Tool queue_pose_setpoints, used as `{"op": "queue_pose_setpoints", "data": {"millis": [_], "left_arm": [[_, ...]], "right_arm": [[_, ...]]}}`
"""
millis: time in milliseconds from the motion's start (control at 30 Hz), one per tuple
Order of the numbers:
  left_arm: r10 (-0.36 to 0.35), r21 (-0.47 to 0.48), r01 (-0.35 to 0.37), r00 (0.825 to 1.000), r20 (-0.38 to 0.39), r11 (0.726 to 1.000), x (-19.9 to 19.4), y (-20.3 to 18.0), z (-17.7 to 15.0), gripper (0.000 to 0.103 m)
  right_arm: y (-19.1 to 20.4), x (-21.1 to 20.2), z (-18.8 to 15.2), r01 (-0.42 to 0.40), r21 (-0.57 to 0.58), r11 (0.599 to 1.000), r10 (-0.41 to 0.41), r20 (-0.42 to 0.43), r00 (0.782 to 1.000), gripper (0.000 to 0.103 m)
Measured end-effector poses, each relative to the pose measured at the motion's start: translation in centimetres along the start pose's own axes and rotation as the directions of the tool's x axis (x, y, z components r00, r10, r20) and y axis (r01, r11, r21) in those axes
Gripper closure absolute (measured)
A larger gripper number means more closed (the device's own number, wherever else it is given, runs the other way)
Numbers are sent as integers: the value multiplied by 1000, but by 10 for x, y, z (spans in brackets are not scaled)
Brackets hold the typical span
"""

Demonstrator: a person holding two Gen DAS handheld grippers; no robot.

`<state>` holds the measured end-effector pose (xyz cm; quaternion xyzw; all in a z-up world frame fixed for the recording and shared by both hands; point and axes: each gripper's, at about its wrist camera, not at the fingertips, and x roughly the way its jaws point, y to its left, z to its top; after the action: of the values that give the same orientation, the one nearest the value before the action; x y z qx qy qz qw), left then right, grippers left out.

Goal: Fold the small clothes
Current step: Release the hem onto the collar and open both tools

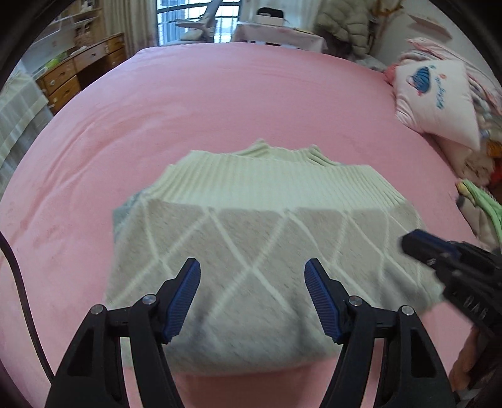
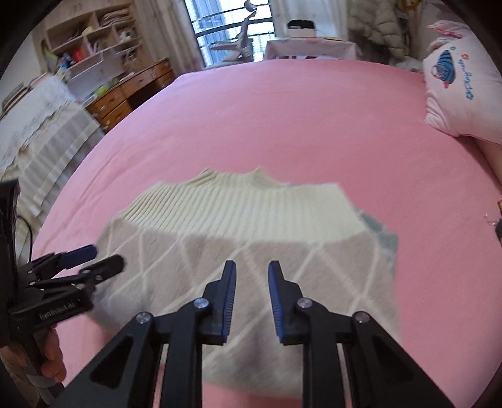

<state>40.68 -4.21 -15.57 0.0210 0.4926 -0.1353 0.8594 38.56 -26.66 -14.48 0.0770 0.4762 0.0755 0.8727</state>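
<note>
1 folded knit sweater (image 1: 251, 251), 2 grippers w/ blue pads: left gripper (image 1: 252, 276) & right gripper (image 2: 251, 279), 1 pink bed (image 1: 251, 100), 1 printed pillow (image 2: 464, 88), 1 wooden desk w/ drawers (image 1: 78, 72), 1 window (image 2: 226, 28)

Light: soft daylight from the window (image 1: 194, 22) at the far end, bright and washed out there.
Shadows: faint, under the sweater (image 1: 266, 244).
Blur: motion smear on sweater and bed sheet (image 1: 251, 103).
Edges: strong fisheye bending, dark corners.
</note>
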Motion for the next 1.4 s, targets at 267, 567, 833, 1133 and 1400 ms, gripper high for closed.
{"op": "queue_pose_setpoints", "data": {"millis": [267, 567, 833, 1133, 1400], "left_arm": [[56, -52, -57, 998, -28, 997, 28, 0, -37, 46], [44, -85, -44, 999, 6, 995, 36, 45, -49, 59], [19, -138, -19, 1000, -1, 990, 29, 84, -57, 76], [96, -120, -99, 995, -34, 988, 11, 69, -61, 76], [118, -104, -118, 993, -15, 987, -36, 58, -72, 57]], "right_arm": [[35, 36, -38, -65, 3, 998, 65, -85, 994, 96], [-15, 36, -65, 94, -28, 995, -96, -52, 994, 103], [-94, -1, -82, 276, 75, 958, -275, -32, 961, 103], [-112, -31, -92, 226, 137, 965, -221, -51, 974, 103], [-68, -75, -99, 126, 123, 984, -128, 13, 992, 103]]}}
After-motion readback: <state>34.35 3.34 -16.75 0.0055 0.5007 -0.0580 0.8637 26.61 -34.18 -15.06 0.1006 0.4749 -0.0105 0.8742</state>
